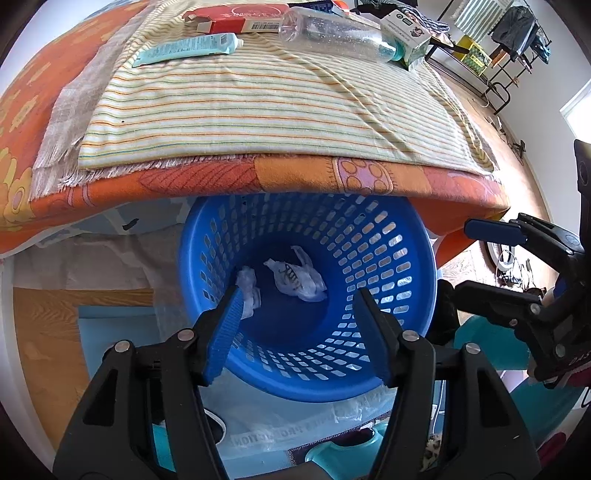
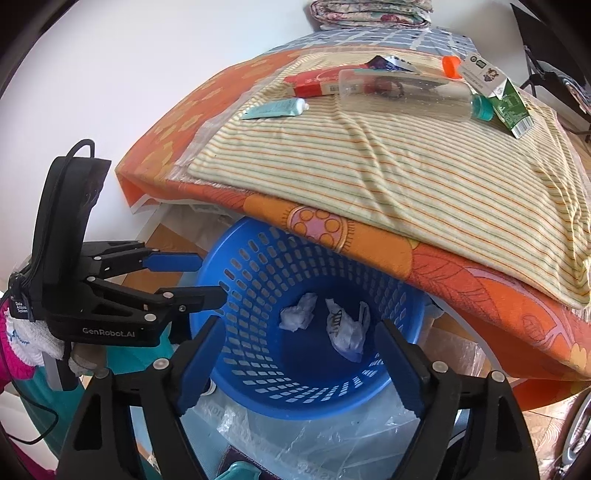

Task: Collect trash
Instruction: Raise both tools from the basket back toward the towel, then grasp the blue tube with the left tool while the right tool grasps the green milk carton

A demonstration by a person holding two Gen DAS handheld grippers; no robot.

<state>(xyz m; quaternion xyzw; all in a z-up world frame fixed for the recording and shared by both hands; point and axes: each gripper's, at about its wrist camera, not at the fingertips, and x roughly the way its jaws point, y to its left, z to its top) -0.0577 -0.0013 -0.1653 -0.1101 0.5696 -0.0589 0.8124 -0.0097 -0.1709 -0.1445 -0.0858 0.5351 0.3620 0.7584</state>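
A blue perforated basket [image 1: 388, 266] [image 2: 258, 280] stands on the floor below the bed edge. Inside lie a crumpled white tissue [image 1: 249, 291] [image 2: 297, 312] and a crumpled white plastic bag [image 1: 299, 277] [image 2: 347, 330]. My left gripper [image 1: 299, 306] is open and empty above the basket; it also shows in the right wrist view [image 2: 207, 277]. My right gripper [image 2: 295, 332] is open and empty over the basket, and shows in the left wrist view [image 1: 465, 254]. On the striped cloth lie a clear bottle [image 1: 332, 35] [image 2: 406, 96], a teal tube [image 1: 188, 48] [image 2: 275, 109], a red box [image 1: 236, 16] [image 2: 314, 83] and a green-white carton [image 1: 406, 31] [image 2: 495, 92].
The bed has an orange patterned cover [image 1: 295, 177] [image 2: 461, 273] overhanging the basket. Clear plastic sheeting [image 2: 314, 439] lies on the floor in front of the basket. A clothes rack [image 1: 509, 37] stands at the far right. An orange cap [image 2: 451, 65] lies by the carton.
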